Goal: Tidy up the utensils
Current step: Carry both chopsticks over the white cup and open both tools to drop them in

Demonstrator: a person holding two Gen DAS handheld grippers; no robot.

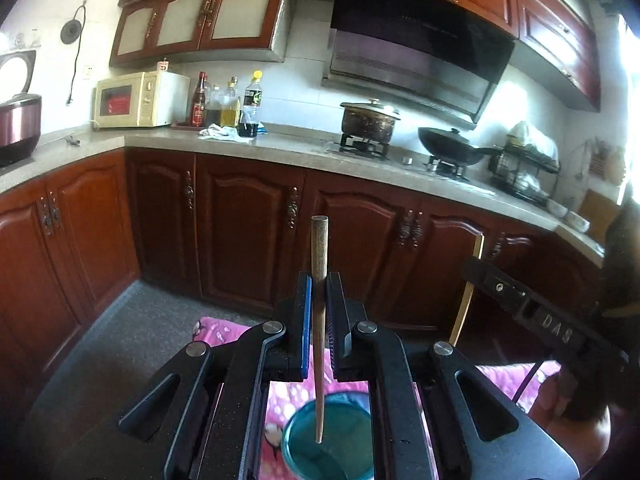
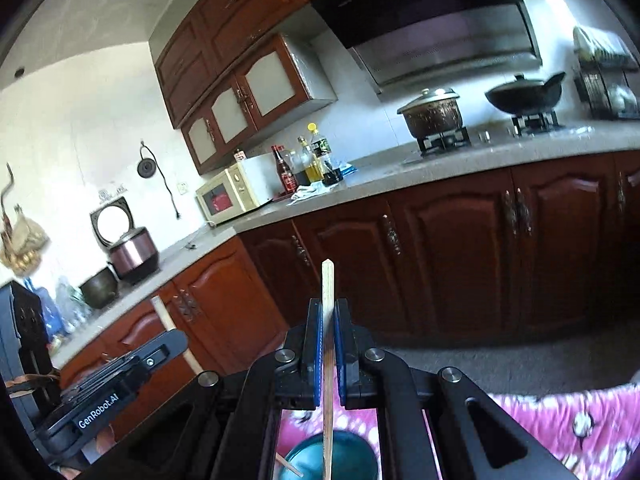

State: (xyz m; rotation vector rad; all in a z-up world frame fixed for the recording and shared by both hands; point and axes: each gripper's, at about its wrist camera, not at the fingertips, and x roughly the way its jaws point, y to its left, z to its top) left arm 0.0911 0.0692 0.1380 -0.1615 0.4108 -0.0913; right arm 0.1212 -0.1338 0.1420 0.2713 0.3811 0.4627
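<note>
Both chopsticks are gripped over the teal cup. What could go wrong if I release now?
The left gripper holds the brown chopstick mid-shaft; its tip hangs over the teal cup, so a tilted drop could catch the rim. The right gripper holds its pale chopstick close by; they could collide.

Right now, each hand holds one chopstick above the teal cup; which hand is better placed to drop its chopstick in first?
Probably the left gripper: its brown chopstick hangs upright with the tip already inside the teal cup. The right gripper holds its pale chopstick over the cup too.
</note>
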